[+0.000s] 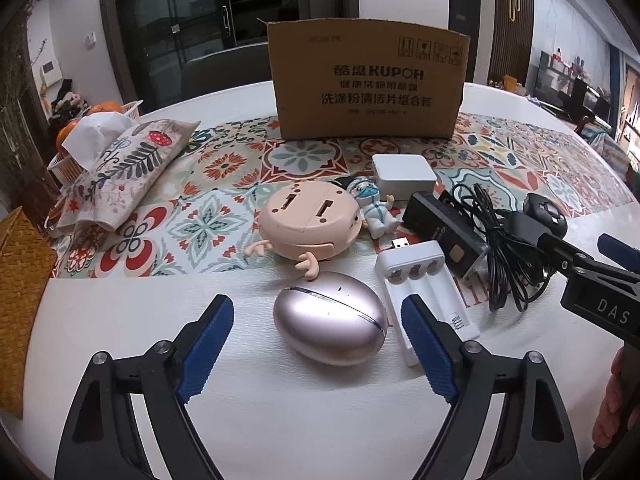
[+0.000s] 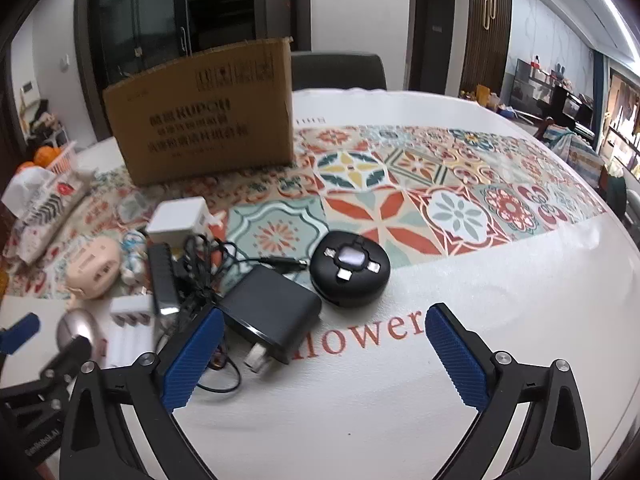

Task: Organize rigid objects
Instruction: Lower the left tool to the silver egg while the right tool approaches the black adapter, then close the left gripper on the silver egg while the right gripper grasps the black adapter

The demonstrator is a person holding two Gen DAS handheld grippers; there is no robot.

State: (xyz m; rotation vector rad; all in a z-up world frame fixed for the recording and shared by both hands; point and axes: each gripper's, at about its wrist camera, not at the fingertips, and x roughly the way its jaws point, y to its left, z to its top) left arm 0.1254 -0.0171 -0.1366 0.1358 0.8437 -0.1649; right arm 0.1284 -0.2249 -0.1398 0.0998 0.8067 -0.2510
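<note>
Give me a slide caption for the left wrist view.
Open left gripper straddling a pink egg-shaped gadget before a cardboard box.

A pinkish metallic egg-shaped case [image 1: 330,322] is lying closed (seam facing up) beside a white battery charger [image 1: 428,296].

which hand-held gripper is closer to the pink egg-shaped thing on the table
Left. The left hand-held gripper has its open jaws either side of the pink egg-shaped thing, not touching. The right hand-held gripper sits open off to the egg's right, by the black charger.

Floral tissue pouch [image 1: 120,168], fruit basket [image 1: 70,160] behind.
</note>
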